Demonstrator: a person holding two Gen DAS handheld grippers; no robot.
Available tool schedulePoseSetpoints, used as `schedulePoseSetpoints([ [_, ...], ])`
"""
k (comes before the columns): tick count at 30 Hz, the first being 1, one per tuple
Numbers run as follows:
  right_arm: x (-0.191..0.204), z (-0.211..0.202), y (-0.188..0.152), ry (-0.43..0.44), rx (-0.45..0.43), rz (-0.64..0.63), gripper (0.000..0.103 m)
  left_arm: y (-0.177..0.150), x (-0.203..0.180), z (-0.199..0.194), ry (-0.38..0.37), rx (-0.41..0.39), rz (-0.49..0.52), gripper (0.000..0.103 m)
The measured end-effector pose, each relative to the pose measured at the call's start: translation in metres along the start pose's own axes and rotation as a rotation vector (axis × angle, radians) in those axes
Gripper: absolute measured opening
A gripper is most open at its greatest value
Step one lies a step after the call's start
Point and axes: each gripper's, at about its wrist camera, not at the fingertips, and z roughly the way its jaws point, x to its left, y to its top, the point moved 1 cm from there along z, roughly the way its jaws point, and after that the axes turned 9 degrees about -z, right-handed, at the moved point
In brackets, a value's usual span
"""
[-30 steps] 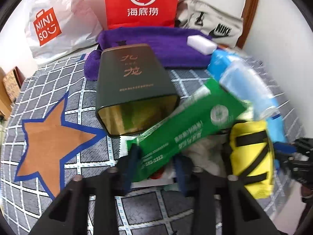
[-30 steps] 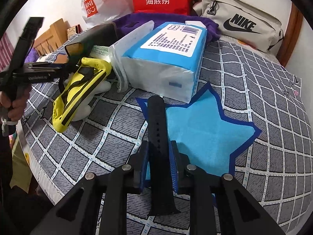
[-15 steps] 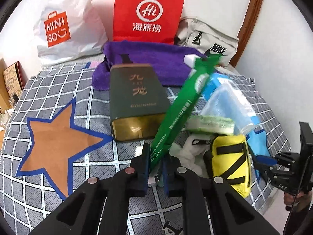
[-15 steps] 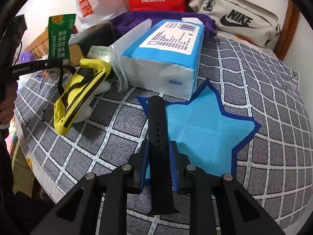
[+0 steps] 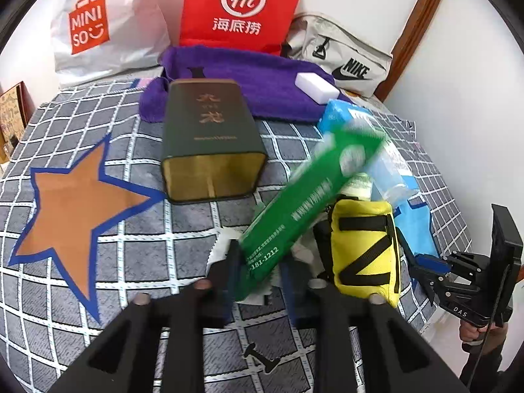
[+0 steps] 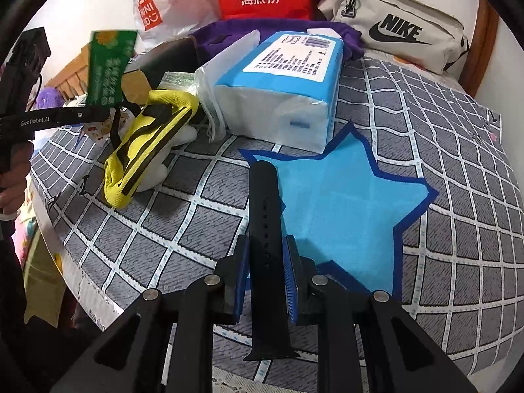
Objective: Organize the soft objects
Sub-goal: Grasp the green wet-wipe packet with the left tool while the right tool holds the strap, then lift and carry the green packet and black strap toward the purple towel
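Note:
My left gripper (image 5: 260, 270) has the lower end of a green tissue packet (image 5: 308, 206) between its fingers; the jaws stand wider than before and the packet is blurred and tilted right, over the yellow pouch (image 5: 365, 245). From the right wrist view the packet (image 6: 109, 65) stands above the left gripper's arm (image 6: 55, 118). My right gripper (image 6: 265, 263) is shut on a black watch strap (image 6: 265, 229) above the edge of the blue star patch (image 6: 340, 209). The yellow pouch (image 6: 147, 150) lies left of the blue tissue pack (image 6: 281, 88).
A dark green tin (image 5: 206, 137) lies beside an orange star patch (image 5: 78, 203) on the checked cover. A purple towel (image 5: 242, 78) with a white block (image 5: 316, 86), a red bag (image 5: 242, 6), a white MINISO bag (image 5: 98, 23) and a Nike bag (image 6: 399, 26) line the back.
The left gripper's jaws have spread and the green packet has swung from near upright down to the right. The right gripper still holds the strap in the same spot.

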Motion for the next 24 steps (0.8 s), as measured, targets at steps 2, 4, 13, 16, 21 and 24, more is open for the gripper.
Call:
schedulePoseSetpoints([
  [2, 0.0, 0.0, -0.001, 0.003, 0.0, 0.0, 0.021, 0.001, -0.006, 0.004, 0.015, 0.003, 0.01, 0.027],
  [4, 0.001, -0.001, -0.002, 0.006, -0.003, 0.001, 0.021, 0.004, -0.012, 0.009, 0.015, 0.006, 0.015, 0.028],
  [13, -0.001, 0.0, -0.001, 0.019, -0.005, 0.011, 0.021, 0.021, -0.035, 0.022, 0.069, 0.003, 0.089, 0.046],
  [16, -0.002, 0.001, -0.001, 0.022, -0.005, 0.012, 0.021, 0.028, -0.04, 0.029, 0.128, -0.008, 0.11, 0.048],
  [21, -0.005, 0.001, -0.001, 0.034, -0.009, 0.015, 0.021, 0.032, -0.043, 0.038, 0.165, -0.012, 0.126, 0.038],
  [24, -0.006, 0.001, -0.001, 0.041, -0.012, 0.02, 0.021, 0.031, -0.044, 0.039, 0.139, 0.001, 0.129, 0.019],
])
